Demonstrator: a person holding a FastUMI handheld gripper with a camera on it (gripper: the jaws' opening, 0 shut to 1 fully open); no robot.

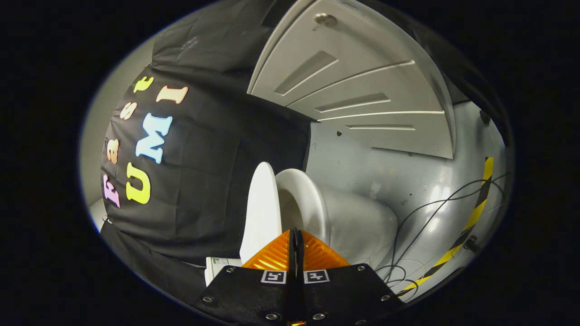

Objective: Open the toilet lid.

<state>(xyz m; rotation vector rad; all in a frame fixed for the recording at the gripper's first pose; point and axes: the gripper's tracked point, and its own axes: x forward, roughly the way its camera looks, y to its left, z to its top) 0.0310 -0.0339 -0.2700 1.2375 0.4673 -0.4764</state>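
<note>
The gripper (295,235) has its fingers pressed together, holding nothing. The view is rolled sideways. Just beyond the fingertips stands the white toilet (358,222). Its lid (262,208) appears already raised away from the bowl's rim (301,199), seen edge-on just to one side of the tips. The lid's far side faces the black cloth wall (199,181). Cables (421,217) and striped tape (476,213) lie on the grey floor (385,163) past the bowl.

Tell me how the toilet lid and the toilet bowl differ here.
The toilet lid is a thin flat panel swung up off the bowl; the toilet bowl is a bulky rounded body with a hollow opening. The lid looks brighter, the bowl greyer. Both sit just beyond the closed gripper, which holds nothing.
</note>
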